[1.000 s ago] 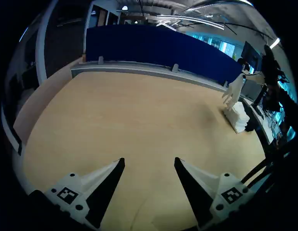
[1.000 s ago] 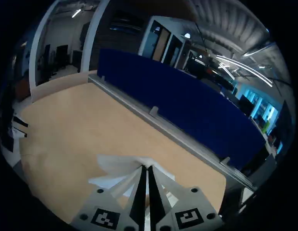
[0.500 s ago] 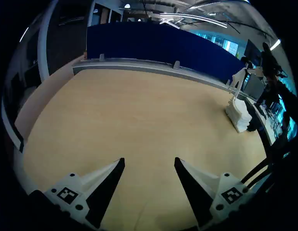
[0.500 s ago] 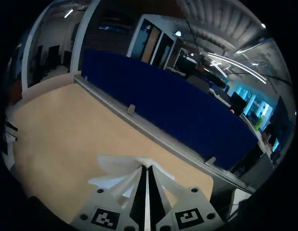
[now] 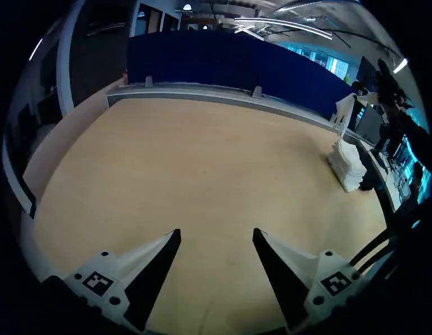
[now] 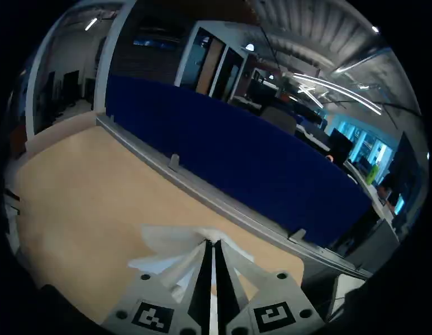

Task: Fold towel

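The left gripper [image 5: 216, 231] is wide open and holds nothing, above the light wooden tabletop [image 5: 204, 162]. Far ahead and to its right, the soft white towel [image 5: 344, 109] hangs in the air over a pile of white folded cloths [image 5: 345, 167]. The right gripper [image 6: 213, 243] is pinched tight on that towel, which bunches around its tips. A long dark blue wall [image 6: 243, 162] stands beyond it.

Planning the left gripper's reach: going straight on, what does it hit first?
Probably the bare table; nothing lies ahead of the open left gripper, though depth is unclear. The towel stack sits off right.
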Available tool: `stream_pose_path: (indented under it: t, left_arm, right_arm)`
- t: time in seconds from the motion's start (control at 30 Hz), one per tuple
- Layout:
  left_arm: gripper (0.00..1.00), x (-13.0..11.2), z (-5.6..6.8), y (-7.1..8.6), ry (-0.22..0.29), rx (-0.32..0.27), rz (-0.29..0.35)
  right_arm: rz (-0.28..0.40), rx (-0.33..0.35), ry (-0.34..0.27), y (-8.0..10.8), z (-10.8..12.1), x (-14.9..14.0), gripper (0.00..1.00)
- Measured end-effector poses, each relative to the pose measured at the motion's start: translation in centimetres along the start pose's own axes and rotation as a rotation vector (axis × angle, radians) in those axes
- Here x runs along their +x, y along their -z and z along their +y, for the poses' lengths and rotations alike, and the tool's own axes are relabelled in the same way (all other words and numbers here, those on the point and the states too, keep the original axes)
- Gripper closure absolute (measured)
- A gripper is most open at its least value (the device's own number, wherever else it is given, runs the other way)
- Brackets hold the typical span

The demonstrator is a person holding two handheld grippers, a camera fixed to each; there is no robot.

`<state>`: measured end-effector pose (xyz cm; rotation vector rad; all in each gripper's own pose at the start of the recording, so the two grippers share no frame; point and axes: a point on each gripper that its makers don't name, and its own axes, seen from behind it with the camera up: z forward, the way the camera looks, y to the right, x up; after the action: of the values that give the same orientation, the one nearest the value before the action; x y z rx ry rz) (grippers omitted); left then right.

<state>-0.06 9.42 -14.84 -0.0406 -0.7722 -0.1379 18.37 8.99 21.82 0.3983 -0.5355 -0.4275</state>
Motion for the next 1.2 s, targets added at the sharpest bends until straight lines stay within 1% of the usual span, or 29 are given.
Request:
stream_pose_path:
  t: [0.1,0.27,0.57,0.77,0.9,1.2]
  left_arm:
    - [0.05,-0.1,0.3,0.0,-0.005,0.0,-0.002]
    - [0.05,-0.3,0.7,-0.1,-0.011,-0.003,-0.004]
    - [0.05,-0.2,1.7,-0.4,-0.021,-0.021,-0.007]
    - [0.05,-0.2,2.4,-0.6,-0.037,-0.037,-0.01]
    - [0.05,-0.1,2.8,-0.6,-0.043,-0.047,-0.012]
    - [0.05,0.0,2.9,-0.5,-0.05,-0.05,-0.016]
  right_arm:
    - [-0.004,0.001,0.001,-0.3,0.1,-0.1,0.97]
    - [-0.02,0.004,-0.001,-0.1,0.1,-1.3,0.97]
    - [-0.056,-0.001,-0.017,2.0,0.3,-4.8,0.97]
    - [-0.084,-0.006,-0.035,3.6,0.2,-7.6,0.97]
    - [-0.112,-0.015,-0.051,4.3,0.2,-10.0,0.97]
    - [-0.176,-0.032,-0.106,5.3,0.1,-15.6,0.97]
